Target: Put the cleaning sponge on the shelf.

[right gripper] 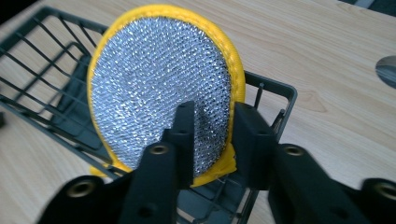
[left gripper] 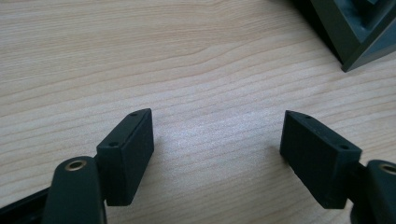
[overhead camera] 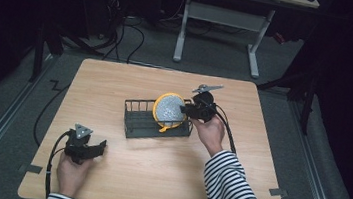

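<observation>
Nearest us, at the worktop's near edge, we see two forearms in striped sleeves [overhead camera: 235,186] coming in from below, each hand holding a gripper. Beneath them lies the wooden table [overhead camera: 115,87], pale and square-cornered, and toward its middle stands a dark wire basket [overhead camera: 137,120], its long side running roughly parallel to the near edge. Over the basket's right end we find a round scouring pad [overhead camera: 168,109], silver mesh on its face with a yellow border, held upright on its edge and tilted slightly, its lower rim down among the wires at that end of the basket. We see the right gripper [right gripper: 212,135] clamped on this pad: in the right gripper view its two black jaws pinch the lower right part of the disc, one on the silver face and one behind the yellow rim. Near the front left corner of the worktop, well apart from the basket, the left gripper [left gripper: 217,140] sits low over bare wood with its jaws spread wide and nothing between them; a corner of the basket shows at the far right of its view.
</observation>
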The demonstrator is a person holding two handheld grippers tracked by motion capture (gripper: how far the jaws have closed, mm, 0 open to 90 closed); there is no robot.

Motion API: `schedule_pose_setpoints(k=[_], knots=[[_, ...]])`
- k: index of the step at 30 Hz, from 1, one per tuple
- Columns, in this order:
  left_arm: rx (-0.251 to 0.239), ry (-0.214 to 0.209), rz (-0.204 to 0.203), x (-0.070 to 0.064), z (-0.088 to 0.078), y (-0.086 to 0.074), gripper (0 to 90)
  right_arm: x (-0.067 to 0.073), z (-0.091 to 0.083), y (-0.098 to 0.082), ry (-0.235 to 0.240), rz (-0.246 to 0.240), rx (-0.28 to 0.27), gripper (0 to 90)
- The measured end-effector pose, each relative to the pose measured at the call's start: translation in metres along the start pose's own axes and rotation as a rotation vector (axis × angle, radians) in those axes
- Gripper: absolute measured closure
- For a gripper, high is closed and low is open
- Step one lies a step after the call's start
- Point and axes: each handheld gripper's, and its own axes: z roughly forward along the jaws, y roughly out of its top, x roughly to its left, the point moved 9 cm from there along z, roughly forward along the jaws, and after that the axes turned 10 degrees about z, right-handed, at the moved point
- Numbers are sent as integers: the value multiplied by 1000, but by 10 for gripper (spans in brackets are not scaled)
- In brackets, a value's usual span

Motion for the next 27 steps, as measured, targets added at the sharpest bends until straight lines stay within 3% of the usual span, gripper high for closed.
schedule_pose_setpoints(k=[7,16,22,27], knots=[[1,2,1,0,0,0,265,-10,-22,-5,2,12,-51,572],[1,1,1,0,0,0,265,-31,-48,-21,-46,26,-129,556],[0,3,1,0,0,0,267,-49,-65,-35,-59,69,-145,544],[1,3,1,0,0,0,268,-57,-77,-43,-81,70,-145,537]])
